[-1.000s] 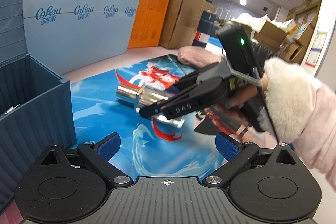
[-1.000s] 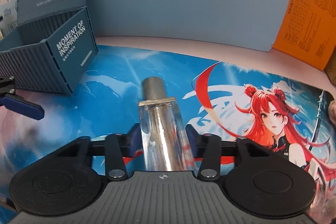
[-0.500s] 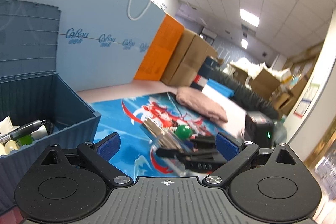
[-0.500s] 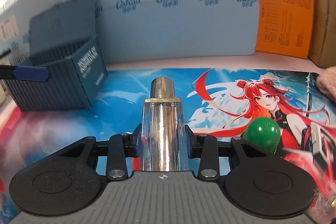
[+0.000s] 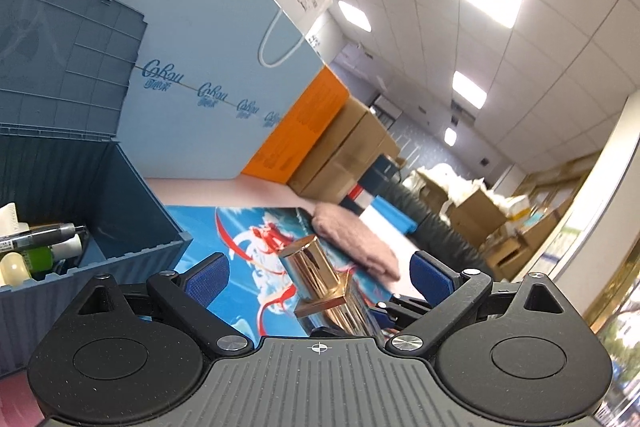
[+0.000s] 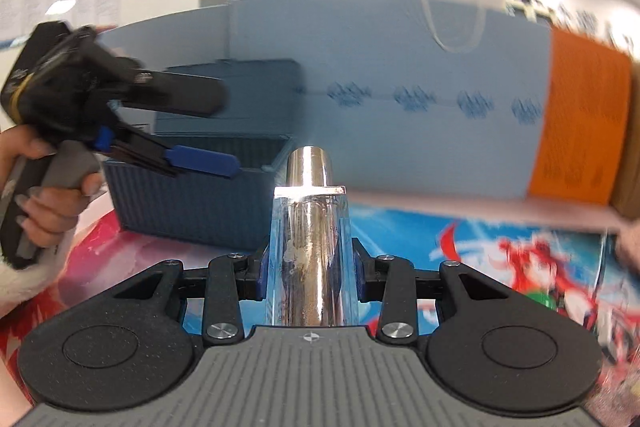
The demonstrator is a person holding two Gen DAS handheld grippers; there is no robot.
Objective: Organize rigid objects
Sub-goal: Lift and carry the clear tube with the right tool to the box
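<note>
Right gripper (image 6: 308, 267): jaws closed on the clear, silver-capped perfume bottle (image 6: 310, 251), blue pads pressed against both its sides.
Perfume bottle: held off the printed mat (image 6: 400, 227), cap pointed toward the blue storage box (image 6: 192, 203).
Left gripper (image 5: 320, 273): jaws wide apart, nothing between them.
Storage box: lid up; pens and small items (image 5: 36, 247) lay inside.
Hand (image 6: 44, 195): gripped the left gripper's handle.

**A pink table under a printed mat**

The pink table (image 5: 224, 187) carries a blue mat (image 5: 256, 247) with a red-haired figure. The blue storage box (image 5: 132, 203) stands left of the mat. Behind the mat stand a light blue bag (image 5: 192, 59) and an orange box (image 5: 304, 123). A pink cloth (image 5: 352, 239) lies at the mat's right edge.
</note>
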